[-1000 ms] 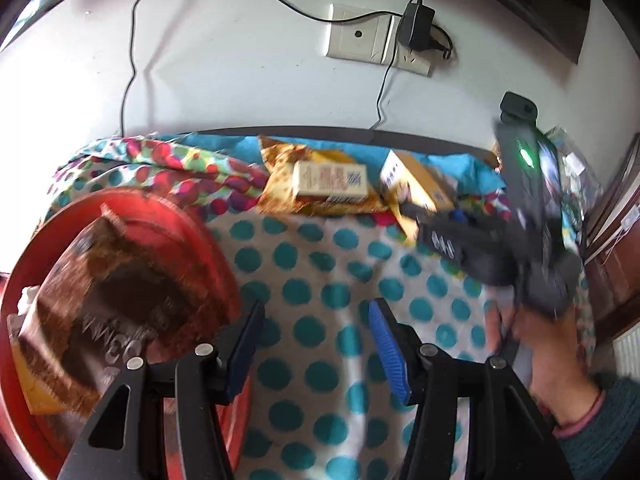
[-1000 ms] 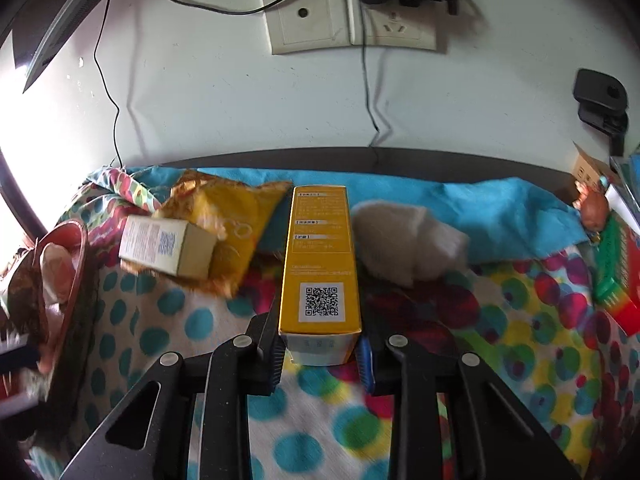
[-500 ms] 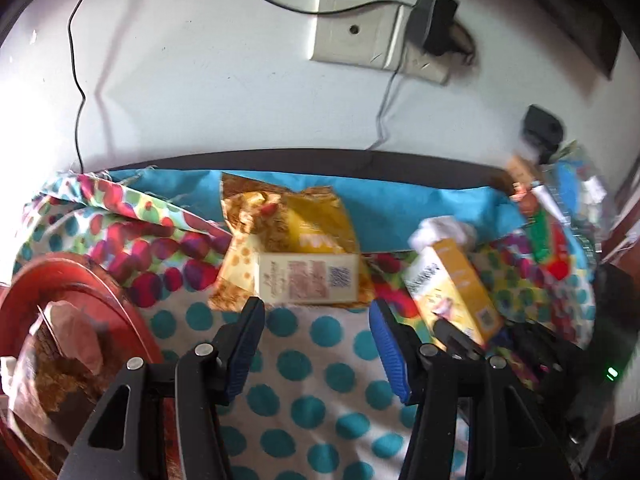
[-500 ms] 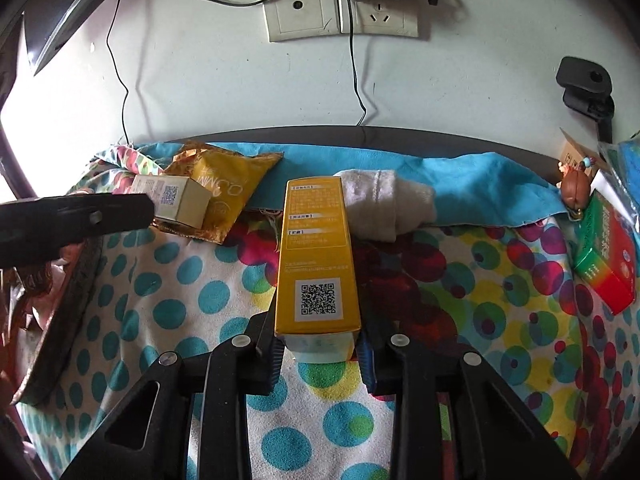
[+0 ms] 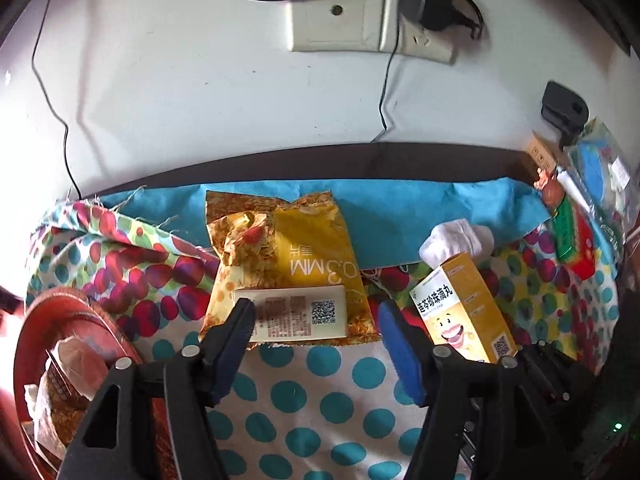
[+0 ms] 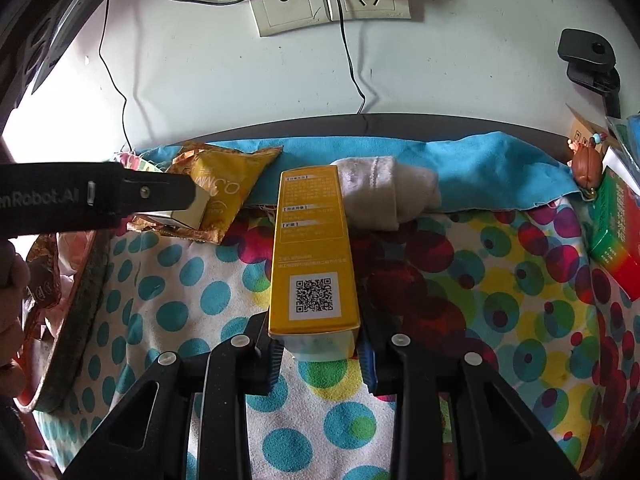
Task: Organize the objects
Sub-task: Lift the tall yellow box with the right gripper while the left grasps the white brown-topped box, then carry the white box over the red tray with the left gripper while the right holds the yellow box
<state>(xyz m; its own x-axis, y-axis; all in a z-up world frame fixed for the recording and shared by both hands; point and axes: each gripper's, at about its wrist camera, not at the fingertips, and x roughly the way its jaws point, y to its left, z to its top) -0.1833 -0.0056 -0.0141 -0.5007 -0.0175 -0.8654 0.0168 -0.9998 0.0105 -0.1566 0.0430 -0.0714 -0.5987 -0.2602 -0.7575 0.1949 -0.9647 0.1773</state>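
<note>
My left gripper [image 5: 314, 312] hovers over a small cream box [image 5: 296, 318] that lies on a yellow snack bag [image 5: 304, 248]. Its jaws are opening and stand wide around the box, with the pads clear of it. My right gripper [image 6: 318, 356] is shut on the near end of a long yellow medicine box [image 6: 312, 252], which points away toward the wall. The left wrist view shows that yellow box [image 5: 460, 308] to the right. From the right wrist, the left gripper [image 6: 120, 196] covers part of the cream box [image 6: 188, 212].
A red tray [image 5: 80, 320] holding snack packets sits at the left edge of the spotted cloth. A rolled white sock [image 6: 388, 192] lies behind the yellow box. A green and red box [image 6: 612, 232] and clutter fill the right edge. The wall with sockets is close behind.
My left gripper has swung from over the red tray to the cream box, and its jaws have widened. The right gripper keeps its grip on the yellow box and has barely shifted.
</note>
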